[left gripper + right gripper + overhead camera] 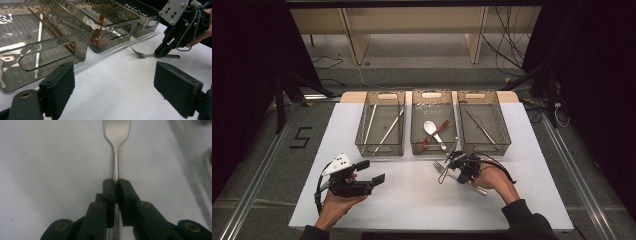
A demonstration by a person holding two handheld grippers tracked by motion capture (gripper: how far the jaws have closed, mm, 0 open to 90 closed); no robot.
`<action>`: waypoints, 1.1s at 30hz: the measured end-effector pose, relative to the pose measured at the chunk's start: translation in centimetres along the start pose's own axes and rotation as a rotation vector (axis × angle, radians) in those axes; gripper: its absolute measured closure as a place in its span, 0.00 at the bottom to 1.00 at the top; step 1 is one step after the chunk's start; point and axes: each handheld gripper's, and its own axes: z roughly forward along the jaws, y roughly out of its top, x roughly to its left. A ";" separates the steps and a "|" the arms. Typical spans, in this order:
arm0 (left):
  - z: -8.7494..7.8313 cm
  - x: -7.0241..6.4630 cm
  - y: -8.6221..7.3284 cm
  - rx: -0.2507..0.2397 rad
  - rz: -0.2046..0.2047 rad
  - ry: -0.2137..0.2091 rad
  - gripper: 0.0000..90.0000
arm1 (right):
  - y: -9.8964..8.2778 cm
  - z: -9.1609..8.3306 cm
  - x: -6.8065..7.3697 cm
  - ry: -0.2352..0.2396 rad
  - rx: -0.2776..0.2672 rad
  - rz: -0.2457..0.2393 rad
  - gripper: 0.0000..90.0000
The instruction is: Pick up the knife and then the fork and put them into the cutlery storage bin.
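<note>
A metal fork (pixel 440 167) lies flat on the white mat, its tines pointing left. My right gripper (pixel 455 174) comes down on its handle. In the right gripper view the fork (pixel 116 157) runs straight ahead, and the right gripper (pixel 116 182) is shut on the handle with both pads pressed against it. The left gripper view shows the same fork (pixel 143 55) pinched by the right gripper (pixel 162 53). My left gripper (pixel 371 171) rests at the near left of the mat, jaws open and pointing right. Nothing lies between the pads of the left gripper (pixel 113 92).
Three smoky clear bins stand in a row behind the fork. The left bin (pixel 379 149) holds chopsticks, the middle bin (pixel 434 149) holds a white spoon (pixel 430 127) and a brown spoon, and the right bin (pixel 486 149) holds thin metal utensils. The white mat (pixel 412 200) spreads out below.
</note>
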 end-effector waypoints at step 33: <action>-0.2 0.0 0.0 -0.020 -0.001 0.008 0.19 | -1.3 -7.3 -3.1 0.017 -0.319 0.112 0.94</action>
